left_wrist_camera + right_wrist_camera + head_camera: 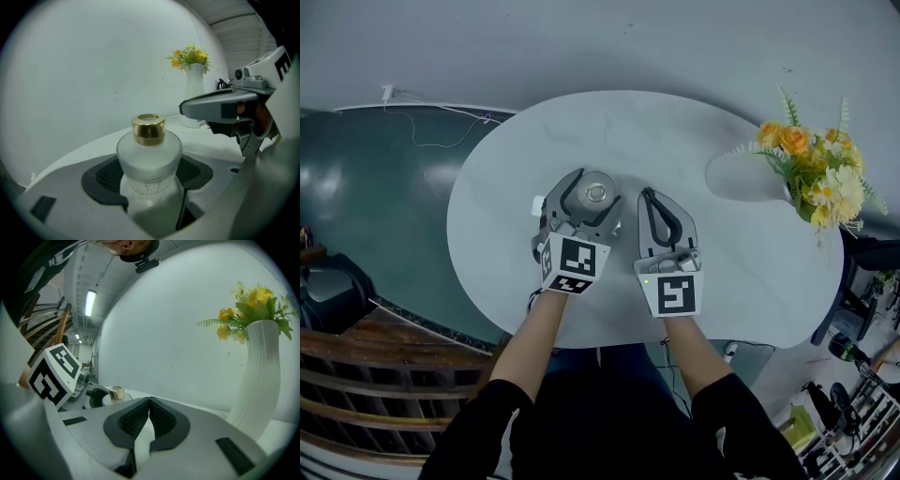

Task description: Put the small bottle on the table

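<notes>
A small frosted bottle (596,193) with a gold cap stands upright between the jaws of my left gripper (598,176), over the near middle of the round white table (750,253). In the left gripper view the dark pads (110,176) sit against both sides of the bottle (149,154); whether its base rests on the table is hidden. My right gripper (649,193) is just to the right of it, shut with nothing between its tips (149,401). Its view shows the bottle's cap (116,393) off to the left.
A white vase of yellow and orange flowers (816,173) stands at the table's right edge. A white cable (441,131) lies on the green floor to the left. Wooden rails (356,375) are at the lower left, clutter (853,394) at the lower right.
</notes>
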{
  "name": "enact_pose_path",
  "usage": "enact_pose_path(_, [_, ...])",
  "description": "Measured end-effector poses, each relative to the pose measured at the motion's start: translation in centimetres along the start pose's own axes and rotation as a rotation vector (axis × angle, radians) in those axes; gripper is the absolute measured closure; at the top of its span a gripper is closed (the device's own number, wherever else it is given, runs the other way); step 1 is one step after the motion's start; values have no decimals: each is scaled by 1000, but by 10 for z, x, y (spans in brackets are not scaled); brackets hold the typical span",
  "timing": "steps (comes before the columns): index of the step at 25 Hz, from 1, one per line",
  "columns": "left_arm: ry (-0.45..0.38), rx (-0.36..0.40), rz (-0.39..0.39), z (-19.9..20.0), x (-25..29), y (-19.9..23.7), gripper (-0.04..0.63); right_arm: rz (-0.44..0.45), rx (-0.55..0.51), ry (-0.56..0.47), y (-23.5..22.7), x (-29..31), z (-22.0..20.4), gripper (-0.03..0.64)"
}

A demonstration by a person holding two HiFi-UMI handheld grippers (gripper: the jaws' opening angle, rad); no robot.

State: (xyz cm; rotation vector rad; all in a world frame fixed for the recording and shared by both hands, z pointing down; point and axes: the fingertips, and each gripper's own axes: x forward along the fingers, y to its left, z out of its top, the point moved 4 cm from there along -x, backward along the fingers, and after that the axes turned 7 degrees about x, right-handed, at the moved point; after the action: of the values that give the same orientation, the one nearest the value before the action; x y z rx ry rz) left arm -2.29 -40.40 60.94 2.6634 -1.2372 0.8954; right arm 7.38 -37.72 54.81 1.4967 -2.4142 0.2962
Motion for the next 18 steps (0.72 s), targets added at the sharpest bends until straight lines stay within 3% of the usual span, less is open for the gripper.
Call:
enact_pose_path(6, [-27,-8,-28,1,-3,-4,224,-1,-6,-9,3,-4,6,594])
enact_pose_path(15, [-81,-60,78,3,-49,5,228,10,-13,-41,19,-22,22,594])
enact_pose_path(18, [-124,-71,150,17,-78,10,369,10,-13,-66,27,-35,32,594])
